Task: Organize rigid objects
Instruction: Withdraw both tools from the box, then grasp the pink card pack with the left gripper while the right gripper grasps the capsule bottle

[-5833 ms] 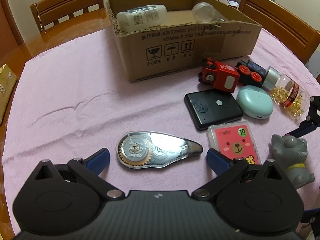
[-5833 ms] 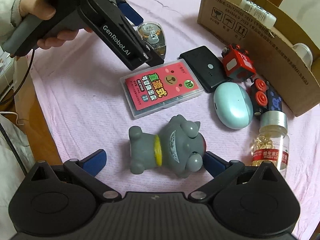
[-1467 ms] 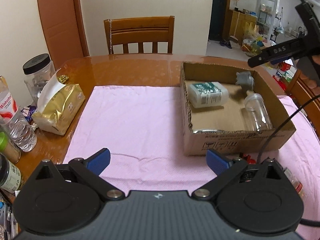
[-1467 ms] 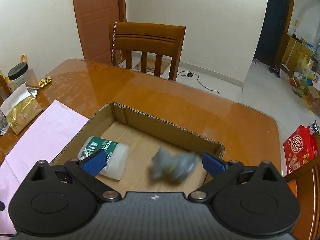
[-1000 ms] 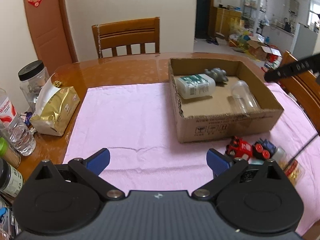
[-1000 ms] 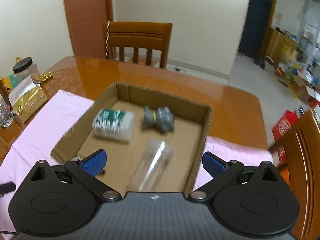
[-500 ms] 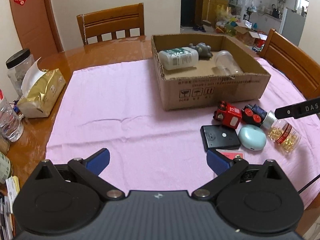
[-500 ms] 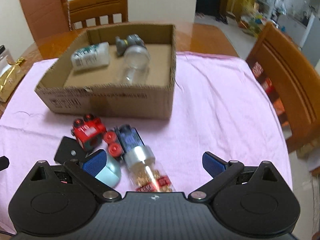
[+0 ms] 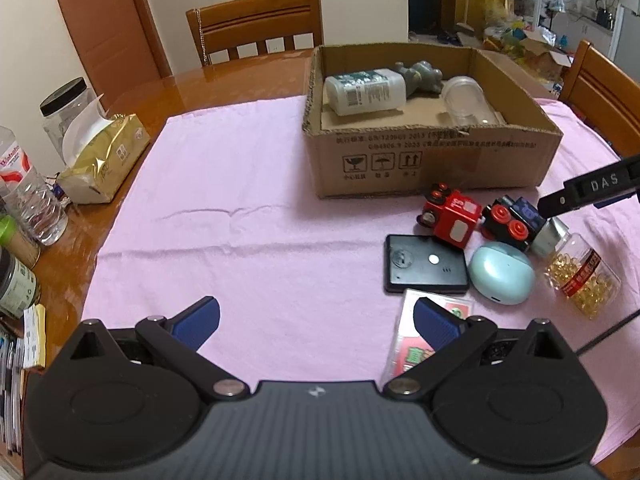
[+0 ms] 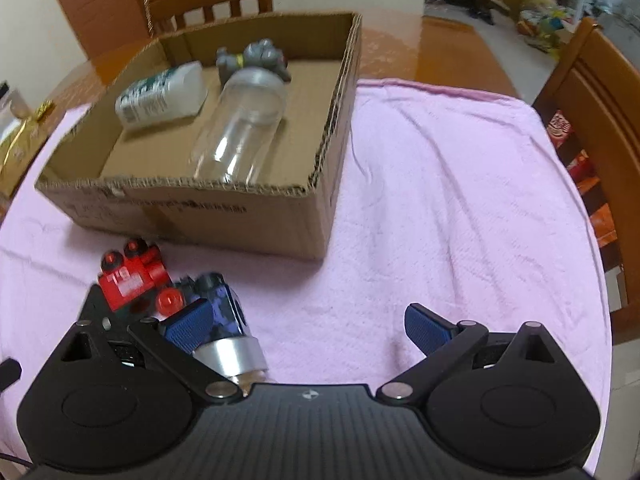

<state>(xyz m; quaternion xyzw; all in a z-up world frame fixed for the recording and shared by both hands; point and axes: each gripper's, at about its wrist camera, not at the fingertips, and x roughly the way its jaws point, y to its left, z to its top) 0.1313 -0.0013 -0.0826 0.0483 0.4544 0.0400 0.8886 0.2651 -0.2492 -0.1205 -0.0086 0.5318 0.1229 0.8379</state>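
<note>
An open cardboard box (image 9: 432,156) stands on the pink cloth. Inside it lie a white bottle (image 9: 366,90), a grey animal toy (image 9: 420,76) and a clear jar (image 9: 466,98). In front of the box sit a red toy train (image 9: 450,218), a dark blue train (image 9: 512,220), a black device (image 9: 426,264), a teal case (image 9: 502,272), a capsule bottle (image 9: 582,276) and a pink card case (image 9: 412,340). My left gripper (image 9: 316,320) is open and holds nothing; its right finger overlaps the card case. My right gripper (image 10: 308,324) is open over the cloth, with the blue train (image 10: 218,304) and the bottle's silver cap (image 10: 232,356) at its left finger.
A gold tissue pack (image 9: 102,164), jars and bottles (image 9: 32,200) crowd the table's left edge. Wooden chairs (image 9: 260,24) stand behind the table and at its right (image 10: 592,120). Bare pink cloth (image 10: 460,208) lies right of the box (image 10: 240,220).
The grey toy left my right gripper and now lies in the box. Both grippers have drawn back and come down toward the loose things in front of the box.
</note>
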